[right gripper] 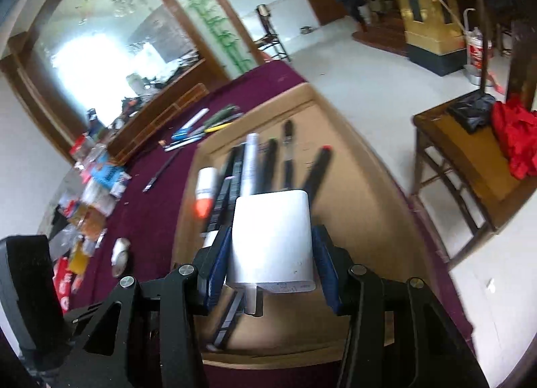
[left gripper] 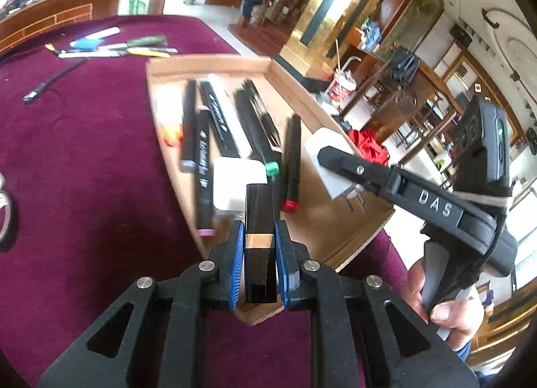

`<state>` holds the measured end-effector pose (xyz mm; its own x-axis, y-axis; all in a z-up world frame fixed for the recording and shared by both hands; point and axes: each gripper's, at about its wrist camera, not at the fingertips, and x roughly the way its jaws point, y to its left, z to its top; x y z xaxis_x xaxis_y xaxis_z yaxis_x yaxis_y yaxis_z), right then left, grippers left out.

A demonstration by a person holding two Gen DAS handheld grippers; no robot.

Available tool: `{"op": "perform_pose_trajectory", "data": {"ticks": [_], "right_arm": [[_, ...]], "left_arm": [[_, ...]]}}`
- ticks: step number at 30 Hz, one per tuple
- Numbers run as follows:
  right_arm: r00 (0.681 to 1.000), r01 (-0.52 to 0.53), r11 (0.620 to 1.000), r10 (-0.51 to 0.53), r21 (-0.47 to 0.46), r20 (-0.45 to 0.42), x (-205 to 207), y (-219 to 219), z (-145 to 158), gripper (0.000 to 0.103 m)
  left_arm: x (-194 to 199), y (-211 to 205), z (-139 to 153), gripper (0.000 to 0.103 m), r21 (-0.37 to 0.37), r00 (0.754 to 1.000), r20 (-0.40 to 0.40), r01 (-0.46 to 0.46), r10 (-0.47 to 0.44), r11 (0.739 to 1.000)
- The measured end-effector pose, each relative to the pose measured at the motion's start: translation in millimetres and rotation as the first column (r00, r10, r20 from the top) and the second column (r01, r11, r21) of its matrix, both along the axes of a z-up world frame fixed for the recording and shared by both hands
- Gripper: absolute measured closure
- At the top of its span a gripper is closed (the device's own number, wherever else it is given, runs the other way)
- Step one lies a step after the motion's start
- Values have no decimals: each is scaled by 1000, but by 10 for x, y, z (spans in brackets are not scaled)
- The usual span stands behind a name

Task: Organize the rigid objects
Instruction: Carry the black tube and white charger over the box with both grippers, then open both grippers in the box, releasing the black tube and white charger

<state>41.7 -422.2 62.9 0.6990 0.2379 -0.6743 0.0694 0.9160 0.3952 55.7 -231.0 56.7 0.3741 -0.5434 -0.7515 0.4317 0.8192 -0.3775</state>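
My left gripper (left gripper: 258, 237) is shut on a black rectangular stick with a gold band (left gripper: 259, 220) and holds it over the near end of a shallow cardboard tray (left gripper: 329, 230). My right gripper (right gripper: 270, 253) is shut on a white plug charger (right gripper: 272, 237), prongs toward the camera, above the same tray (right gripper: 352, 186). From the left wrist view the right gripper (left gripper: 322, 153) holds the charger (left gripper: 327, 166) at the tray's right side. Several black markers (left gripper: 214, 119) and a second white charger (left gripper: 235, 186) lie in the tray.
The tray sits on a maroon tablecloth (left gripper: 84, 170). Loose pens (left gripper: 114, 45) and a black pen (left gripper: 50, 82) lie beyond the tray. Packets and small items (right gripper: 90, 193) crowd the table's left edge. A wooden chair with red cloth (right gripper: 476, 153) stands right of the table.
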Motion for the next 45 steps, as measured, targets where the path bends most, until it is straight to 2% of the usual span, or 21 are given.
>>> {"op": "perform_pose_trajectory", "data": {"ticks": [3, 8, 15, 26, 34, 39, 42, 45], "right_arm": [[1000, 8, 1000, -8, 3, -21, 27, -92, -43, 60], [999, -16, 999, 14, -30, -44, 34, -81, -65, 60], [997, -47, 992, 39, -116, -70, 28, 5, -106, 60], [980, -148, 958, 109, -246, -167, 110, 124, -129, 60], [980, -139, 962, 100, -237, -172, 109, 139, -138, 60], [979, -139, 968, 102, -207, -176, 96, 124, -142, 60], [979, -135, 970, 99, -204, -176, 63, 130, -137, 59], [979, -130, 972, 94, -198, -179, 46, 121, -128, 59]], "left_arm": [[46, -152, -23, 88, 17, 1000, -10, 16, -16, 1000], [212, -267, 98, 88, 8, 1000, 0, 20, -20, 1000], [683, -436, 156, 88, 48, 1000, 17, -4, 3, 999], [1437, -717, -99, 88, 97, 992, -65, -98, 105, 990], [1535, -798, -164, 88, 105, 989, -73, -121, 129, 987], [1559, -781, -160, 88, 68, 990, -77, -109, 114, 992], [1560, -749, -131, 85, 48, 989, -99, -102, 107, 994], [1545, -710, -68, 74, 40, 988, -99, -114, 117, 993]]}}
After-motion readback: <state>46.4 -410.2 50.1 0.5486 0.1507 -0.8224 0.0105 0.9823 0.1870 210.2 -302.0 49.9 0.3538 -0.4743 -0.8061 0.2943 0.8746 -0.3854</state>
